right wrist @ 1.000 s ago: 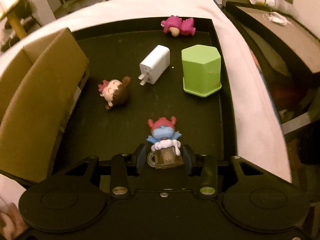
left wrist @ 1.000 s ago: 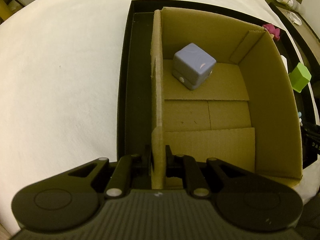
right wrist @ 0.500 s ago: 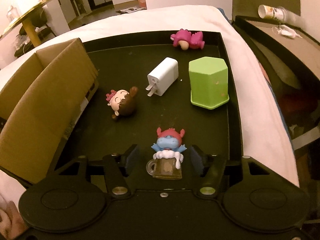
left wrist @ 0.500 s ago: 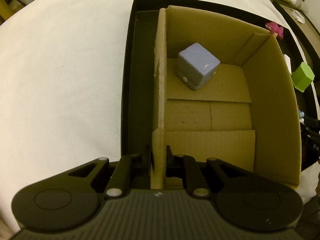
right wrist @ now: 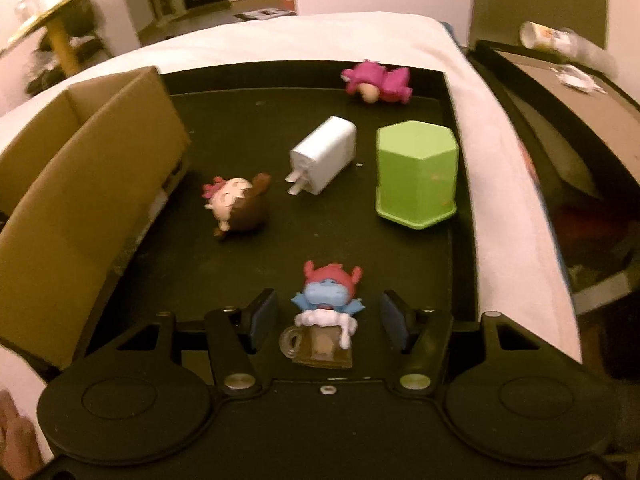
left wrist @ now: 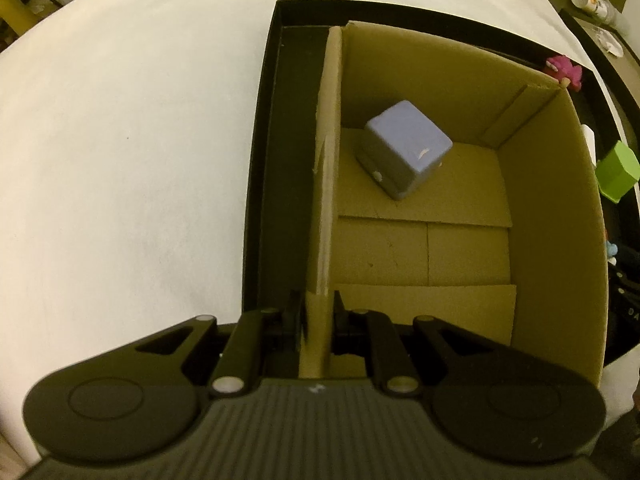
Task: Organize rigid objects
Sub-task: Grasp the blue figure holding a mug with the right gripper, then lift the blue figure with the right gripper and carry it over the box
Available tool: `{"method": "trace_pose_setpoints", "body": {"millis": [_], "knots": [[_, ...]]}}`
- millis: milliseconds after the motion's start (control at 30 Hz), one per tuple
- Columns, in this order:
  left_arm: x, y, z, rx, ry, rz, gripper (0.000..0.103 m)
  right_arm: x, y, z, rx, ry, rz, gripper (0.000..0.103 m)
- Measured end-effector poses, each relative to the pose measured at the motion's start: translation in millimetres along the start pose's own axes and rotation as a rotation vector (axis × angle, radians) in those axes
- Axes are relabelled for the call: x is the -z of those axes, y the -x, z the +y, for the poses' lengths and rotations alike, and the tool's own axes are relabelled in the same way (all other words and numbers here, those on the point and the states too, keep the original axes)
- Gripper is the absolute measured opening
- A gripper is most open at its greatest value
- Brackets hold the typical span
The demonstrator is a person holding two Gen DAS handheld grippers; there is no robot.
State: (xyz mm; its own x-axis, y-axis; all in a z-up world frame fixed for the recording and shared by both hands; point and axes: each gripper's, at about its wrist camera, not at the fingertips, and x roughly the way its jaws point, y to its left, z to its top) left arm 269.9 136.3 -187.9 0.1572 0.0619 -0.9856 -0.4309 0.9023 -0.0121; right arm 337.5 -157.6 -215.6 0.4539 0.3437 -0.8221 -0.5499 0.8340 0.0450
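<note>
right tool (right wrist: 327,320) released blue figurine (right wrist: 326,312) | left tool (left wrist: 318,316) pinches box wall (left wrist: 326,216)

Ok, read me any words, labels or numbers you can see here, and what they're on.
"DA", cut off by the frame edge: on a black device beside the cardboard box.
White sticker on the box's outer wall: too blurred to read.
Printed cup in the background: too blurred to read.

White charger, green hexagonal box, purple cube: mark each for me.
white charger (right wrist: 326,155), right wrist view, top face.
green hexagonal box (right wrist: 416,172), right wrist view, front side wall.
purple cube (left wrist: 412,138), left wrist view, top face.
</note>
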Motion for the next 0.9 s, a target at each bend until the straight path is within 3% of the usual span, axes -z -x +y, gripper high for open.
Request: {"method": "trace_pose_setpoints", "body": {"millis": [233, 400, 900], "knots": [[0, 1, -5, 0.002, -0.01, -0.002, 0.011, -2, -2, 1, 0.039, -0.056, -0.004, 0.056], [3, 3, 2, 0.007, -0.003, -0.003, 0.011, -7, -3, 5, 0.05, -0.028, 0.004, 0.037], [10, -1, -5, -0.005, -0.041, -0.017, 0.01, -40, 34, 24, -0.021, 0.033, -0.089, 0.03]]}}
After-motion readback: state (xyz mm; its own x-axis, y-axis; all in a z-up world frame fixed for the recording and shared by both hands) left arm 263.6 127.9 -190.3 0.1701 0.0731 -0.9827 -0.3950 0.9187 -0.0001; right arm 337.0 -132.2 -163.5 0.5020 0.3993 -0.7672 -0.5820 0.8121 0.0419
